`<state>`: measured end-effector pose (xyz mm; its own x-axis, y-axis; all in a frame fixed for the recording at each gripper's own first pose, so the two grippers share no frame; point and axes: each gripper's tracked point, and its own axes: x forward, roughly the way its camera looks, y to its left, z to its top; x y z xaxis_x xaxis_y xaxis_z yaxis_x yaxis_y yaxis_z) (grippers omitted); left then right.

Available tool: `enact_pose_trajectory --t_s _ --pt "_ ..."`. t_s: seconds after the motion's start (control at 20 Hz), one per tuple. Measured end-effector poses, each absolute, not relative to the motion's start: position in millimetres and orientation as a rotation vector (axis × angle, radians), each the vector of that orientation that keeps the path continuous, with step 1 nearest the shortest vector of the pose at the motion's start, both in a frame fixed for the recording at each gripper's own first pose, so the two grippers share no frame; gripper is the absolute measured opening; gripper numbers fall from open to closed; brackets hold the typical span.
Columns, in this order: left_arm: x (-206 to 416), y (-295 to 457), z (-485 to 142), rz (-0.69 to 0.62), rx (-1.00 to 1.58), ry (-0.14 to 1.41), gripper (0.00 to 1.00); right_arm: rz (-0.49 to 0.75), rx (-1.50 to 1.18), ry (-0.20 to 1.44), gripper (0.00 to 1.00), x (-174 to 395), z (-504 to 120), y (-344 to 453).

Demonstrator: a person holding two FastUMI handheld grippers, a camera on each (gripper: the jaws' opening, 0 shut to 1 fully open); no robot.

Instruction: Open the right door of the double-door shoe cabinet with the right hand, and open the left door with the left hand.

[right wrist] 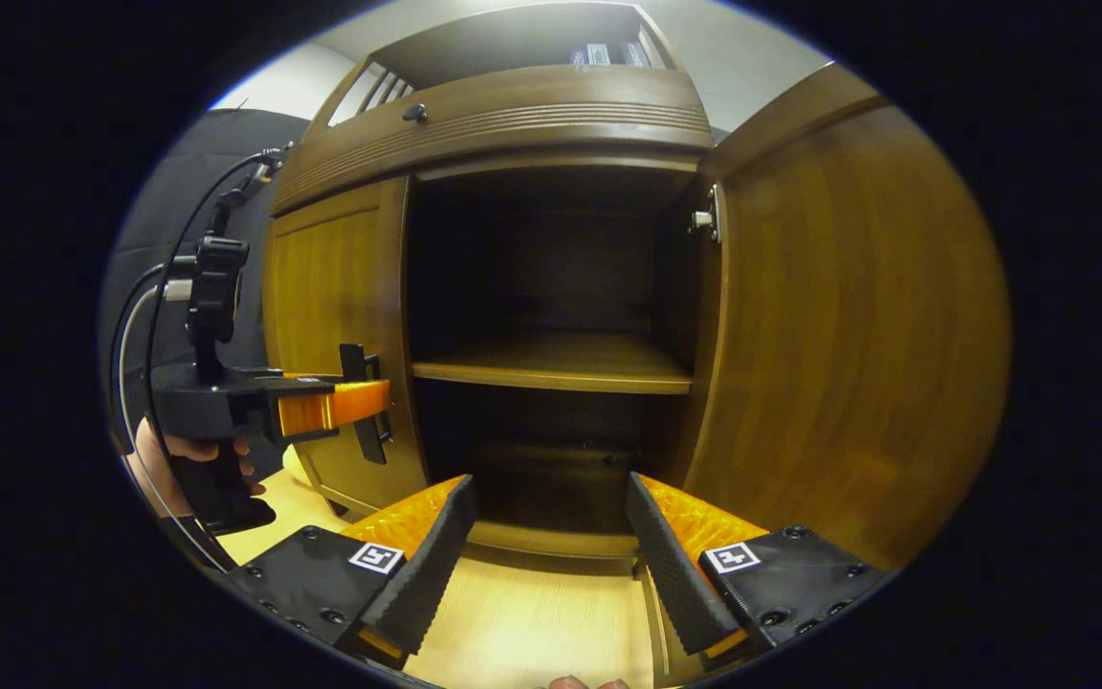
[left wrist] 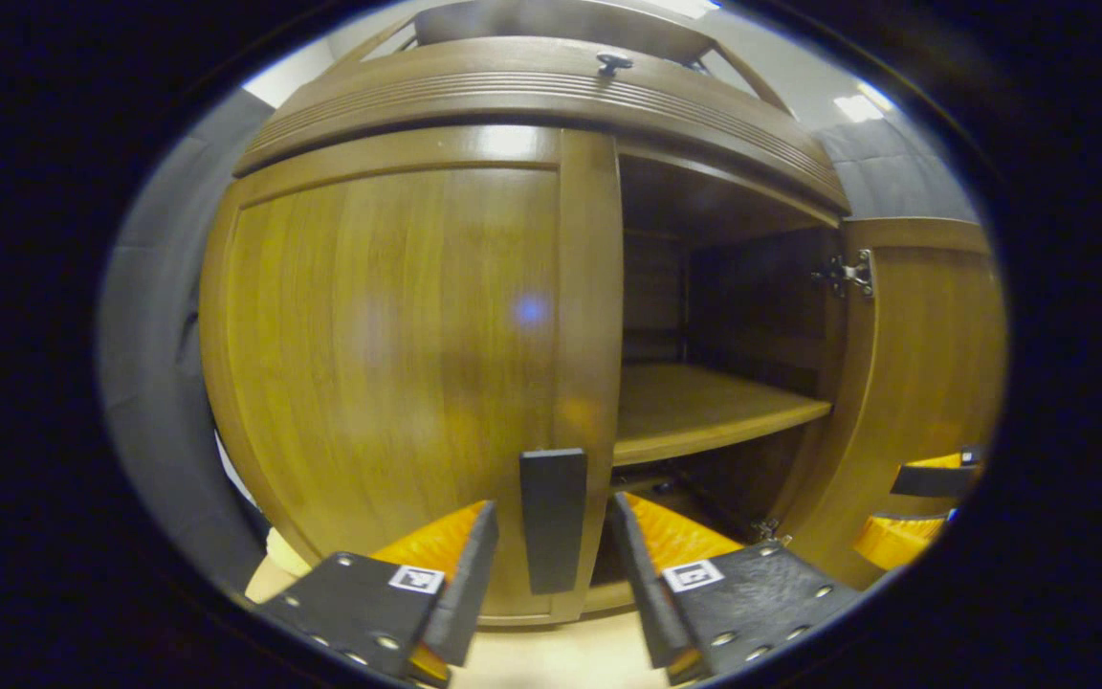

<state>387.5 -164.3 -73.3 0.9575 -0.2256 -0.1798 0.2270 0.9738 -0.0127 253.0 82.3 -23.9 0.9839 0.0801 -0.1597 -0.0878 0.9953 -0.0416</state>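
Straddling the dark flat handle (left wrist: pixel 552 520) of the closed brown wooden left door (left wrist: pixel 388 364), the left claw (left wrist: pixel 551 565) is spread, untouching. At lower centre, the right claw (right wrist: pixel 546 545) gapes apart before the swung-out right door (right wrist: pixel 848 325).

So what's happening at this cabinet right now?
A person with a gripper in each hand is opening a double-door wooden shoe cabinet. The right door is already swung wide, exposing a bare shelf inside. The left door is shut. The left gripper is open, its fingers on either side of the dark vertical handle at that door's inner edge, not yet gripping. The right gripper is open and holds nothing.
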Motion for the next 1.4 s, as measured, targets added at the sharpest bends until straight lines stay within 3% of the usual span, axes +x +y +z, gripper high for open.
enact_pose_trajectory --t_s 0.5,0.8,1.4 --pt "395.1 -163.6 -84.7 -0.212 0.089 0.200 0.26 0.132 -0.004 0.184 0.96 250.2 -21.9 87.3" --pt "392.8 -161.8 -87.2 -0.201 0.046 0.193 0.08 0.139 0.000 0.175 0.96 247.2 -20.9 87.9" --pt "353.4 -152.4 -84.2 -0.216 0.014 0.189 0.08 0.137 -0.013 0.181 0.99 232.9 -15.3 97.8"
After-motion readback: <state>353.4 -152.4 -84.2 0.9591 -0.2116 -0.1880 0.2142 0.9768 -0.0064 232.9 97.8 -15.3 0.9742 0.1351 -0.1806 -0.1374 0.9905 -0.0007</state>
